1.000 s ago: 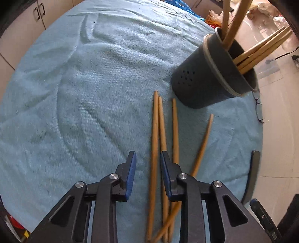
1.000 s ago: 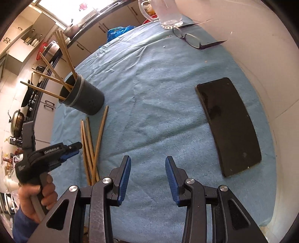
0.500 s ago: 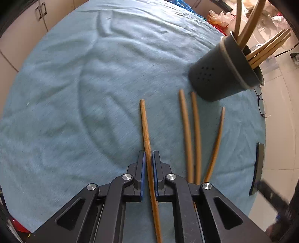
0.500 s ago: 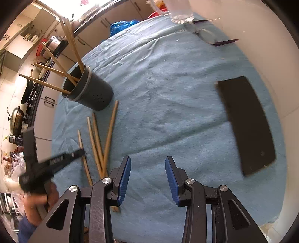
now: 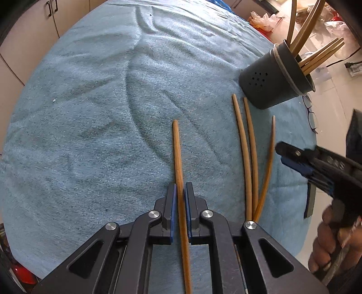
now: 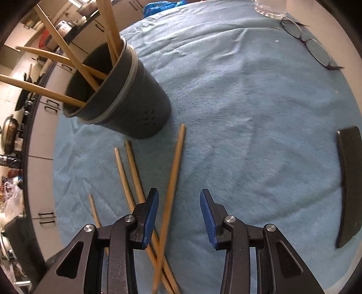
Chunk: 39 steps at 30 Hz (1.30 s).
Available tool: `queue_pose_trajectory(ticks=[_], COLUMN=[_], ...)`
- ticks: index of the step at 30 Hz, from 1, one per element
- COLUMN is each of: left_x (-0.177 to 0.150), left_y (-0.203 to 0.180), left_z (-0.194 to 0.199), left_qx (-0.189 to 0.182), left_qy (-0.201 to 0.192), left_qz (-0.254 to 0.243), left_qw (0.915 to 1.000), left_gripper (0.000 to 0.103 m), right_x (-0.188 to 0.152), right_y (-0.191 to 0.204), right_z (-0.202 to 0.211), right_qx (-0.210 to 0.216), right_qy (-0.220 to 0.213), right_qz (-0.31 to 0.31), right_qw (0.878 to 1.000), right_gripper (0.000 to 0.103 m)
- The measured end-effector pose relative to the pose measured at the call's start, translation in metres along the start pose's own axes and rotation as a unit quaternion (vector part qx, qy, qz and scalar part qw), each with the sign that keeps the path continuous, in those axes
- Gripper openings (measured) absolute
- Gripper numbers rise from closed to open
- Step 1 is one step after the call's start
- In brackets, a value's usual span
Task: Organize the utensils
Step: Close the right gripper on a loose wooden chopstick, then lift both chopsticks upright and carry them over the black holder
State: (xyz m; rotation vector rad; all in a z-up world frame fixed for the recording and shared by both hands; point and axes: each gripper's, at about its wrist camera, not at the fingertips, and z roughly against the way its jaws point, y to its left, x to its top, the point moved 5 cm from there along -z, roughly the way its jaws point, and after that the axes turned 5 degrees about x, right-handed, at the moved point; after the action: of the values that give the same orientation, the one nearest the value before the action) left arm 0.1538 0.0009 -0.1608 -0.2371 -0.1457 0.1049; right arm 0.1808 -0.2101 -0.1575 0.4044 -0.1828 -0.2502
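Observation:
My left gripper point(image 5: 179, 187) is shut on a wooden chopstick point(image 5: 177, 153) that points forward over the blue towel point(image 5: 90, 113). Three more chopsticks point(image 5: 248, 153) lie to its right, fanning out near a dark grey holder point(image 5: 271, 81) with several chopsticks standing in it. My right gripper point(image 6: 179, 201) is open and empty just above those loose chopsticks point(image 6: 174, 171), one of which runs between its jaws. The holder point(image 6: 126, 99) is ahead on its left. The right gripper also shows at the right of the left wrist view point(image 5: 301, 162).
A black flat case point(image 6: 348, 185) lies at the towel's right edge. Eyeglasses point(image 6: 310, 45) and a glass jug point(image 6: 269, 11) are at the far right. Kitchen cabinets point(image 5: 27, 31) surround the table.
My left gripper closed on one chopstick and carried it left, away from the other three. My right gripper moved forward and left to just over the loose chopsticks, still open.

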Motion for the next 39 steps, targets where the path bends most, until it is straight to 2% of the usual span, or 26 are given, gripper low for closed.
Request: queue_pose_trajectory(ticks=[4,6,8,11,13,16,22,27,32,39], left_x=[0.003,0.007,0.008,0.010,0.009,0.011,0.011,0.011,0.005,0.001], left_y=[0.000,-0.004,-0.006,-0.009,-0.011,-0.014,-0.022,-0.035,-0.042,-0.049], left_z=[-0.002,-0.005,-0.006,-0.006,-0.005,-0.004,0.026,0.070,0.105,0.130], left_qx=[-0.001,0.002,0.005,0.012,0.017,0.018,0.002,0.001,-0.002,0.001], left_qy=[0.002,0.003,0.000,-0.006,-0.012,-0.021,-0.070,-0.134,-0.179,-0.209], left_qz=[-0.010,-0.015,-0.019,-0.024,-0.030,-0.030,-0.028,-0.039,-0.041,-0.047], left_qw=[0.9999,0.9999,0.9998,0.9996,0.9993,0.9992,0.9971,0.9902,0.9830,0.9767], left_gripper=[0.008,0.008,0.008,0.008,0.007,0.007,0.006,0.006,0.006,0.006], right_x=[0.000,-0.001,-0.002,-0.008,-0.013,-0.021,-0.029,-0.036,-0.046,-0.051], right_y=[0.007,0.011,0.011,0.007,0.002,-0.006,-0.010,-0.004,0.012,0.025], right_z=[-0.013,-0.015,-0.015,-0.012,-0.009,0.002,0.051,0.099,0.131,0.148], right_qx=[-0.023,-0.044,-0.046,-0.051,-0.048,-0.017,0.026,0.051,0.069,0.072], right_qy=[0.007,0.002,0.004,0.005,0.004,-0.006,-0.059,-0.117,-0.165,-0.201], right_qz=[0.006,0.021,0.029,0.045,0.045,0.037,0.049,0.078,0.115,0.146], right_qw=[1.000,0.999,0.999,0.998,0.998,0.999,0.997,0.989,0.977,0.966], right_gripper=[0.034,0.027,0.013,0.008,0.008,0.008,0.008,0.008,0.008,0.008])
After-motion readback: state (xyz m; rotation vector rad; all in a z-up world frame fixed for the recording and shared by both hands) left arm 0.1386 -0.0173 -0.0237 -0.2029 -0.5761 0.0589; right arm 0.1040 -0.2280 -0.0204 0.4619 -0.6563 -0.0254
